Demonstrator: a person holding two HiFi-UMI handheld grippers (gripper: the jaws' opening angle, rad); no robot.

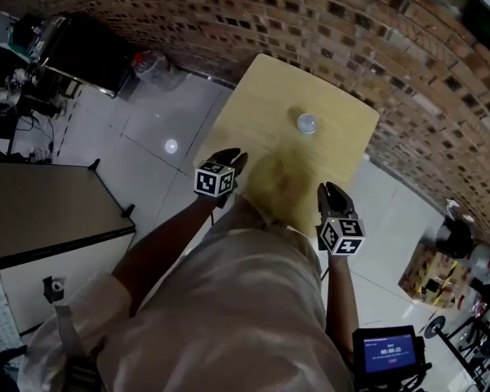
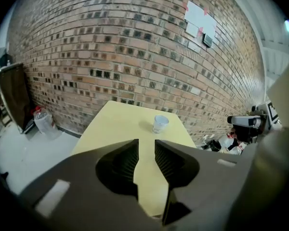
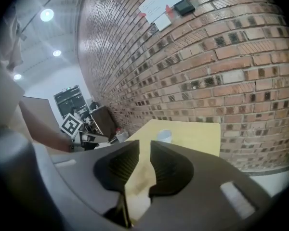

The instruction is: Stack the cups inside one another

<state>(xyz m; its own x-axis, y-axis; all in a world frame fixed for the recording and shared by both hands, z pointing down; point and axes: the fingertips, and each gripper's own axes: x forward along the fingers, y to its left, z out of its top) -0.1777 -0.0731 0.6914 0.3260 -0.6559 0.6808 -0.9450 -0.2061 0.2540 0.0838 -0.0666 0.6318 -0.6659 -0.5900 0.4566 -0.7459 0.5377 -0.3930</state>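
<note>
**Q:** Where is the cup?

**A:** The cup (image 1: 307, 123) stands upright and alone on the far half of the pale yellow bench (image 1: 253, 109), toward the brick wall (image 1: 327, 31). From my left claw (image 2: 146, 144) it sits at about one o'clock. From my right claw (image 3: 144, 146) it sits at about eleven. I cannot tell whether it is one cup or several nested.

**Q:** And the claws themselves?

**A:** Both hang at the near end of the bench, at roughly six o'clock from the cup and well apart from it. The left is by the near left edge and the right by the near right. The left claw's jaws stand only a narrow slot apart. They grip nothing, and only bench top shows through the gap. The right claw is the same, its ribbed pads a slim gap apart with nothing held between them. Both point down and forward toward the cup.
</note>
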